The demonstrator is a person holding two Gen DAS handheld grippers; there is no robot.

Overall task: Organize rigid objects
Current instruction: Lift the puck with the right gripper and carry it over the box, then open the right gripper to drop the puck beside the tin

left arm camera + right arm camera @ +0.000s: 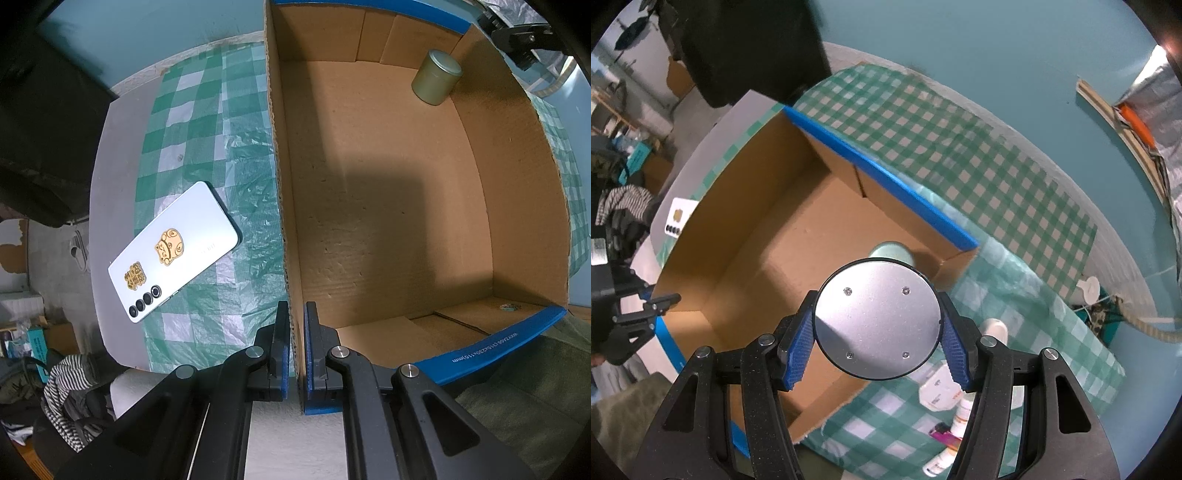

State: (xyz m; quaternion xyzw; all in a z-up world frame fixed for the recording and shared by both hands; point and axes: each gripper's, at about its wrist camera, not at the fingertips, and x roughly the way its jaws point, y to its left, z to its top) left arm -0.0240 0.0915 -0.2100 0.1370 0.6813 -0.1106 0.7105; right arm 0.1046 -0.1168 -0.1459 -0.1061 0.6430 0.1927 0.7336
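**Cardboard wall pinched on my left, a silver disc held on my right**

Cardboard fills most of what I see: a brown open box (388, 192) with blue-taped rims sits on a green-and-white checked cloth (199, 122). My left gripper (297, 350) points down over the box's near corner, its blue pads closed tight on the upright side wall, one pad outside and one inside. Inside the box, in the far corner, a small olive-gold tin (437, 77) stands upright against the wall. The rest of the box floor is bare cardboard, part of it in shadow. Outside the box, on the cloth just beside the wall I am pinching, a white phone (173, 251) lies face down, with two gold stickers on its back and a row of camera lenses at one end.

My right gripper (877, 345) holds a round silver disc-shaped object (877, 319) with a dark rim and four small screws on its flat face. The blue pads press on its opposite edges, jaws about half spread. The disc hangs over the box's edge near the corner where the tin stands, which shows as a pale green blur just beyond the disc. On the cloth below my right fingers lie a white packet (938, 395), a white tube with orange print (960, 415) and a small purple lighter (942, 435).
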